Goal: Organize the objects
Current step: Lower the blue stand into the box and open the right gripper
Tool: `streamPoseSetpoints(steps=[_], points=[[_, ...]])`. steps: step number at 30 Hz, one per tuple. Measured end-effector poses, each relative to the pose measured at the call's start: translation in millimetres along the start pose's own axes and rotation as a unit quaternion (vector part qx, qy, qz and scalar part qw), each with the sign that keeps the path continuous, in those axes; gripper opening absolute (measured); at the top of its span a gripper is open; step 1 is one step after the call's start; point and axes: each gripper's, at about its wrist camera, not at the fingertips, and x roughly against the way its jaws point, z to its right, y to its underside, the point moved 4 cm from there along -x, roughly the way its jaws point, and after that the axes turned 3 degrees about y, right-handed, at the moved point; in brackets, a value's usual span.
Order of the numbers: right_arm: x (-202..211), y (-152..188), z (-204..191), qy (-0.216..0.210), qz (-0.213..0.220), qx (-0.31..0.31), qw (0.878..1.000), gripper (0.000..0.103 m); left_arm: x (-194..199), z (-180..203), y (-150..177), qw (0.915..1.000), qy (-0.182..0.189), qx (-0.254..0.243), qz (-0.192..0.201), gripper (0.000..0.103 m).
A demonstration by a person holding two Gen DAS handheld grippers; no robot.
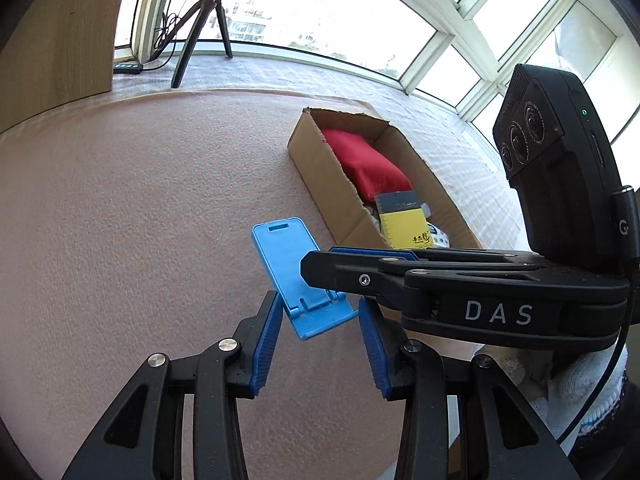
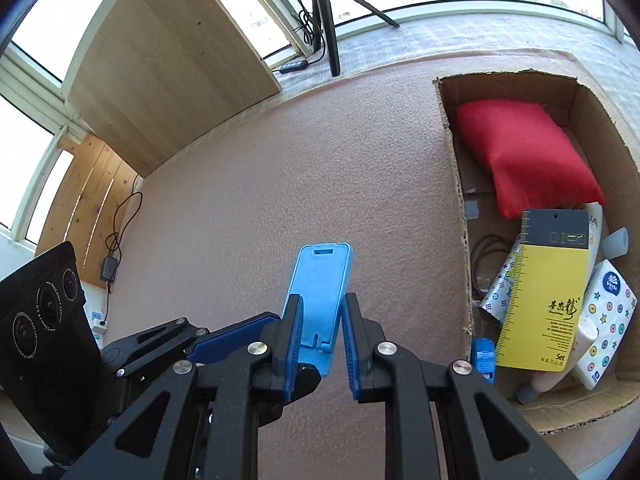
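A light blue phone stand (image 2: pixel 320 276) is held at its hinged lower end between the pads of my right gripper (image 2: pixel 318 320), which is shut on it over the pink tabletop (image 2: pixel 248 184). In the left wrist view the same stand (image 1: pixel 286 264) shows ahead, with my right gripper (image 1: pixel 320 266) reaching in from the right across it. My left gripper (image 1: pixel 320 340) is open, its blue pads on either side of the stand's foot end. Whether the stand rests on the table or hangs just above it cannot be told.
An open cardboard box (image 2: pixel 456 184) stands to the right, holding a red cushion (image 2: pixel 524 152), a yellow and grey packet (image 2: pixel 548 280), a tissue pack (image 2: pixel 608 316) and small items. A tripod (image 2: pixel 328 20), a power strip and a wooden board (image 2: pixel 160 80) line the window side.
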Motion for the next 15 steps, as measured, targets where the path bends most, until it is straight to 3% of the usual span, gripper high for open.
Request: streamPoseSetpoints(steps=[6, 9, 10, 11, 15], points=[[41.6, -20.4, 50.3, 0.028, 0.038, -0.027, 0.999, 0.018, -35.9, 55.4, -47.4, 0.9987, 0.03, -0.042, 0.004, 0.042], [58.9, -31.3, 76.4, 0.063, 0.063, -0.04, 0.995, 0.018, -62.4, 78.7, -67.1, 0.9968, 0.049, -0.062, 0.006, 0.043], [61.1, -35.0, 86.0, 0.069, 0.064, -0.043, 0.995, 0.019, -78.1, 85.0, -69.5, 0.9957, 0.052, -0.074, -0.017, 0.046], [61.8, -37.9, 94.9, 0.076, 0.054, -0.051, 0.994, 0.019, -90.1, 82.9, -67.5, 0.9952, 0.022, -0.084, -0.044, 0.043], [87.9, -27.7, 109.4, 0.093, 0.077, -0.05, 0.991, 0.02, -73.7, 55.0, -39.3, 0.9963, -0.016, -0.072, -0.045, 0.043]])
